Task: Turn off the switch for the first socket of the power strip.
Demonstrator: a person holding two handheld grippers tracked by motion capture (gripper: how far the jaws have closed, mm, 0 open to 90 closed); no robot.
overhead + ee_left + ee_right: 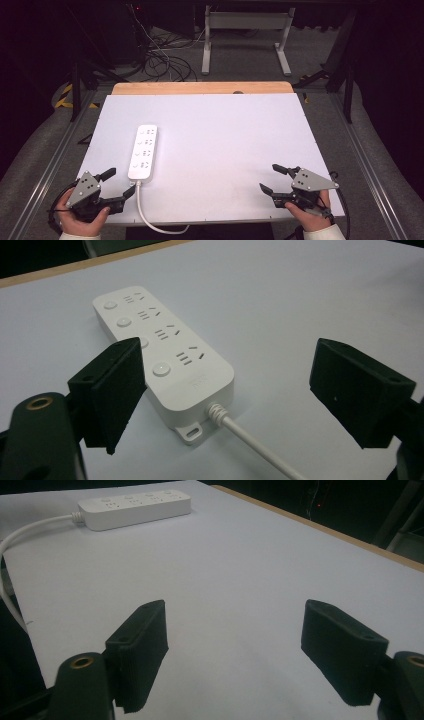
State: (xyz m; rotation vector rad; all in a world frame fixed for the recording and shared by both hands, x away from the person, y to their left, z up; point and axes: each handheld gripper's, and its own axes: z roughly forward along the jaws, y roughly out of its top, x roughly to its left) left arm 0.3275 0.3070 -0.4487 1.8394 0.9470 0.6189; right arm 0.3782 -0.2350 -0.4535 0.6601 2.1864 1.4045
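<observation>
From the high view, the white rectangular plastic power strip [143, 152] lies flat on the white table sheet [225, 145] at about nine o'clock from the sheet's middle, its long axis running twelve to six. Its white round cord [150, 220] leaves the six-o'clock end and curls off the near edge. The left gripper [119, 184] sits at the seven-o'clock corner, held in a hand [80, 220] that comes up from the bottom edge, jaws spread wide and aimed toward two o'clock, just beside the strip's cord end with nothing between them. The right gripper [272, 179] rests at five o'clock in the other hand [312, 220], jaws apart, pointing toward ten o'clock, well apart from the strip.

In the left gripper view, the two black jaws stand released; the strip lies between and beyond them, untouched.

In the right gripper view, the jaws gape over bare sheet; the strip sits far off at eleven o'clock.
</observation>
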